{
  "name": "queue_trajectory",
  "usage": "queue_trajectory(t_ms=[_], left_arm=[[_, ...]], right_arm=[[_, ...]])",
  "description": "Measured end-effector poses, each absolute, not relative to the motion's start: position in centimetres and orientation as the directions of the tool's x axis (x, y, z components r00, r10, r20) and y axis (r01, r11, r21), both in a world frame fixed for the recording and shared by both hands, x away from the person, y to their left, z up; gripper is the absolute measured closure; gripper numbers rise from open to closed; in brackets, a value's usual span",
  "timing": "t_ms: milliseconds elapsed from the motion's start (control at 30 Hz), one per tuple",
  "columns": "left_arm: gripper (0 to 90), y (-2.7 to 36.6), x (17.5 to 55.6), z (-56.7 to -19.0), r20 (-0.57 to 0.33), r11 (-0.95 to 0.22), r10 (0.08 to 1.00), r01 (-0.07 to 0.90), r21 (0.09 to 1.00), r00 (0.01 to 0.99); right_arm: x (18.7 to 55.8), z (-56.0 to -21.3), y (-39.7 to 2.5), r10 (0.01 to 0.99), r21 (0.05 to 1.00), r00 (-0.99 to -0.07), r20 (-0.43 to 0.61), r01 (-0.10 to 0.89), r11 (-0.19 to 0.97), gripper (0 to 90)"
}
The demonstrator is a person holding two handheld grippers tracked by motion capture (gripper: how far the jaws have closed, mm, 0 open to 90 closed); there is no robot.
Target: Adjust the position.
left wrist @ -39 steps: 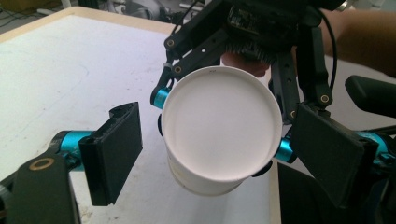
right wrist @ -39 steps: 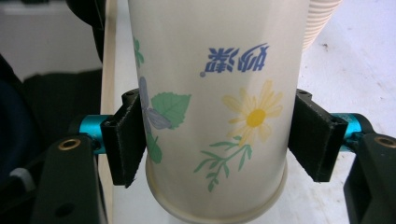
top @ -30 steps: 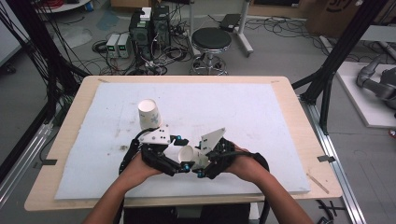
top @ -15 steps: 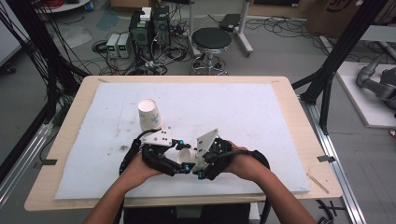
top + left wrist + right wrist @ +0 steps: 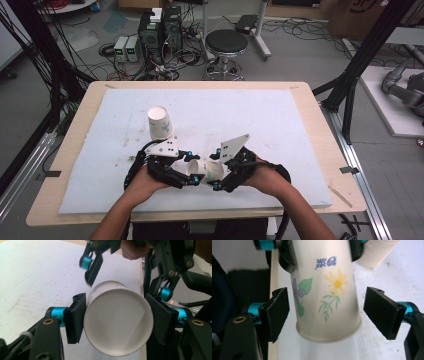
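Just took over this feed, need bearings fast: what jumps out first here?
A flowered paper cup held off the table between the two grippers near the front edge: the left gripper is clamped on its wide end, while the right gripper's fingers stand open around its other end. A second cup stands upside down behind them on the white mat.

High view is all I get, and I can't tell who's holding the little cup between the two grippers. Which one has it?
Observer: The left gripper has it. Its pads press on both sides of the paper cup.
Operator: Is the other one squeezing too?
Observer: No. The right gripper has its jaws spread, with a gap on each side of the cup.
Operator: Is the cup plain white?
Observer: No, its side has a yellow flower and a green leaf printed on it.
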State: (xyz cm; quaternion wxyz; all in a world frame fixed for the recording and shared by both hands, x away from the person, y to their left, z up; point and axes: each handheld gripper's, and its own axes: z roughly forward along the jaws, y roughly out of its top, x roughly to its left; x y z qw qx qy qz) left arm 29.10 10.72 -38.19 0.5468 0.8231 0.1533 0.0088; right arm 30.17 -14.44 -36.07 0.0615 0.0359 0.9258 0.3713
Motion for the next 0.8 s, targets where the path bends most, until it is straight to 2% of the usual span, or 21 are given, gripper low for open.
queue_trajectory(t_ms=[167, 200, 300, 433, 800], left_arm=[[35.8, 12.0, 28.6, -38.8, -0.163, -0.278, 0.3, 0.249, 0.928, 0.94], [35.8, 12.0, 28.6, -38.8, -0.163, -0.278, 0.3, 0.249, 0.928, 0.94], [35.7, 12.8, 28.1, -39.0, -0.152, -0.222, 0.329, 0.233, 0.947, 0.932], [35.8, 13.4, 27.9, -38.9, -0.15, -0.185, 0.336, 0.221, 0.957, 0.93], [36.5, 13.5, 27.5, -38.7, -0.137, -0.153, 0.323, 0.195, 0.969, 0.936]], right_arm=[[30.1, -36.4, -16.1, 0.195, 0.806, -0.98, -0.03, 0.092, 0.585, 21.3], [30.1, -36.4, -16.1, 0.195, 0.806, -0.98, -0.03, 0.092, 0.585, 21.3], [29.8, -37.1, -17.1, 0.247, 0.869, -0.969, 0.014, 0.135, 0.477, 20.6], [29.5, -37.9, -17.9, 0.253, 0.902, -0.966, 0.048, 0.15, 0.405, 19.8], [29.2, -40.0, -18.3, 0.262, 0.915, -0.961, 0.093, 0.186, 0.359, 19.7]])
